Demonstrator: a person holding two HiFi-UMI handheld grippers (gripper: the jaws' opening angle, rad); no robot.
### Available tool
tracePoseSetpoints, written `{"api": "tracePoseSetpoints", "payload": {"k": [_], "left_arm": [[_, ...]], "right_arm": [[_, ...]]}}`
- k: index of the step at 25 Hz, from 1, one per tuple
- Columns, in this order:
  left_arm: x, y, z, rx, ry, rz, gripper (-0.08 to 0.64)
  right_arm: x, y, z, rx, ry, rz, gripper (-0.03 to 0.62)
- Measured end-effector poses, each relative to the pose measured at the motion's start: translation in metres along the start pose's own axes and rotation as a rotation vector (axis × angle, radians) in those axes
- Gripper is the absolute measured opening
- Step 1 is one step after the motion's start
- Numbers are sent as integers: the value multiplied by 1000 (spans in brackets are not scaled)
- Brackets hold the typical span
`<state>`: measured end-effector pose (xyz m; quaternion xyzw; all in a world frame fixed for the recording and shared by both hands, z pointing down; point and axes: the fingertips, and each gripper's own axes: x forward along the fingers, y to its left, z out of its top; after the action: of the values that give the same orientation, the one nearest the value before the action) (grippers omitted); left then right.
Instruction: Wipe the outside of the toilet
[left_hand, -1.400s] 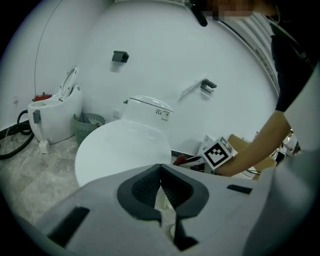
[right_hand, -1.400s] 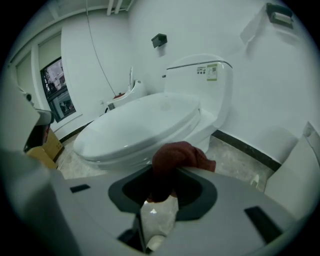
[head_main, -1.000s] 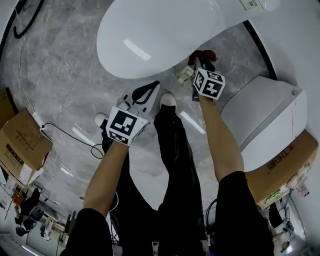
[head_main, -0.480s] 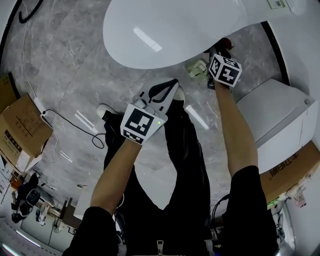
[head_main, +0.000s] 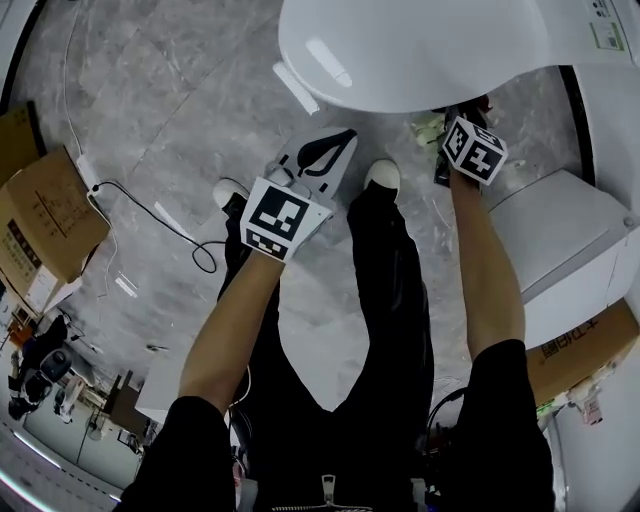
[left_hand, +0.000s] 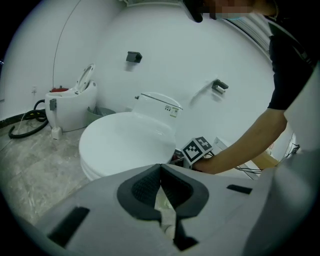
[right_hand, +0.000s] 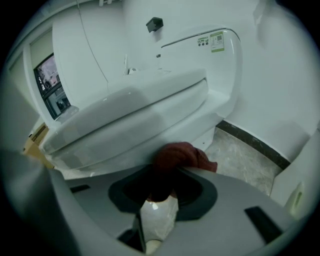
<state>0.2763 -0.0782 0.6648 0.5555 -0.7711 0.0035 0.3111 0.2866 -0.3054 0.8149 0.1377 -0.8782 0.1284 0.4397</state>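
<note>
The white toilet (head_main: 420, 50) with its lid down fills the top of the head view. My right gripper (head_main: 452, 118) is low beside the bowl, under the rim, shut on a dark red cloth (head_main: 474, 102). In the right gripper view the red cloth (right_hand: 181, 156) bunches out of the right gripper (right_hand: 164, 176) close to the toilet's (right_hand: 140, 112) side; whether it touches is unclear. My left gripper (head_main: 326, 152) hangs over the floor in front of the bowl, shut and holding nothing. The left gripper (left_hand: 160, 168) points at the toilet (left_hand: 125, 142).
A white box-like unit (head_main: 560, 250) stands right of my right arm, with a cardboard box (head_main: 580, 350) behind it. Another cardboard box (head_main: 45, 215) and a cable (head_main: 150, 215) lie at the left. A second small toilet (left_hand: 70, 102) and hose (left_hand: 22, 125) sit farther off.
The toilet has slid right and up in the head view. My right gripper with the cloth has moved right along the bowl's side. The left gripper stays shut.
</note>
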Motion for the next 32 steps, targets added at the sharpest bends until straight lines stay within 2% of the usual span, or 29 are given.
{"api": "tracePoseSetpoints", "payload": {"k": [8,21,28,32], "left_arm": [[-60,52,-21,-36,3,54,0],[-155,138,-40,-73,5,106,0],[-199,187,-42,-81,-6,119,0],[-228,218,-45,-83,-9,133,0]], "right_arm": [[-10,65,-33,15,50,10,120],[-16,179,-65,176,99,-19,118],[-7,245,-66,234,121,-17,117],[2,290,-55,234,103,5,117]]}}
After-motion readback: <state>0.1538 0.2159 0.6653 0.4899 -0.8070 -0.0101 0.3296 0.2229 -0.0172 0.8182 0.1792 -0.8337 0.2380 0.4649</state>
